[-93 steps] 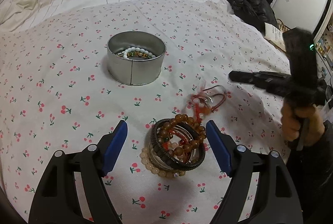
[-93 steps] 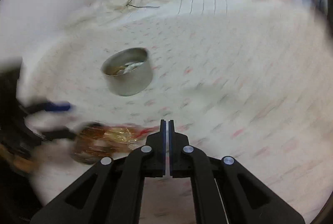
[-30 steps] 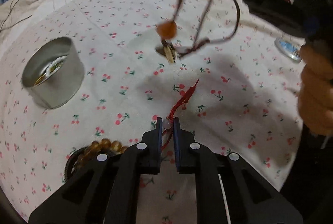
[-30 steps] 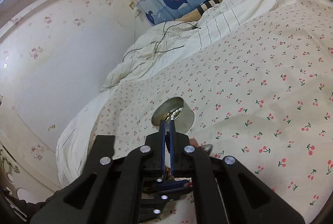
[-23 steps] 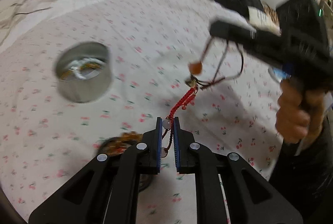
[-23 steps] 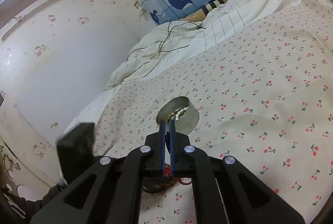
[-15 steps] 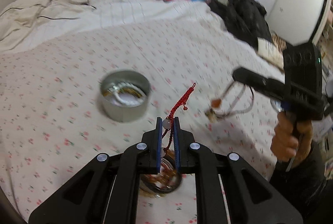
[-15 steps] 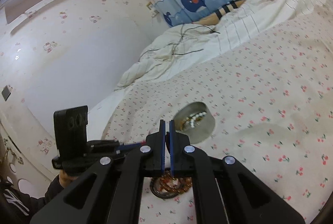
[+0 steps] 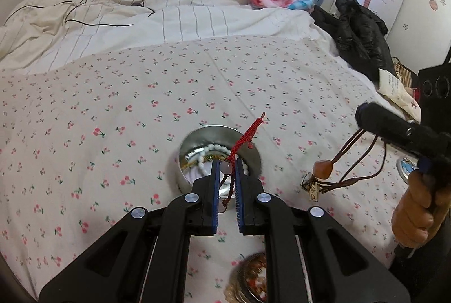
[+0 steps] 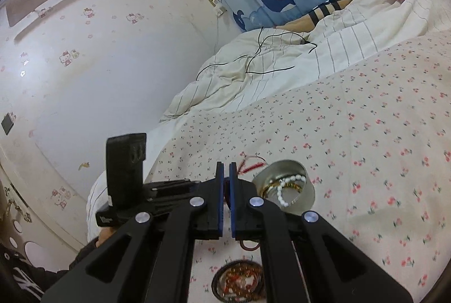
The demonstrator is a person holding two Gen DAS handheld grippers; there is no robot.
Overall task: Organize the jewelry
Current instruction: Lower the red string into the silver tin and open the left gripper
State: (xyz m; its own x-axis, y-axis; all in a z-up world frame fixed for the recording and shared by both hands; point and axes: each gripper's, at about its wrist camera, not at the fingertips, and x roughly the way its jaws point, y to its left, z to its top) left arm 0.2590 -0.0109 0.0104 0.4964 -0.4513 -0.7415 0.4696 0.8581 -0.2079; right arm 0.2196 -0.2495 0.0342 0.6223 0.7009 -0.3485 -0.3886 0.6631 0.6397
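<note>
My left gripper is shut on a red braided cord bracelet with a pale bead, held above the round metal tin. The tin holds white beads and a gold chain; it also shows in the right wrist view. My right gripper is shut on a brown cord necklace with an orange bead, which hangs right of the tin above the bed. A stack of bead bracelets lies on the cherry-print sheet below both grippers and shows blurred in the left wrist view.
A striped white duvet with a black cable lies at the back of the bed. A black jacket sits at the bed's far right. A small round tin lid lies by the right hand.
My left gripper has carried the red bracelet forward, from short of the tin to above it. The right gripper holds the brown necklace lifted at the right.
</note>
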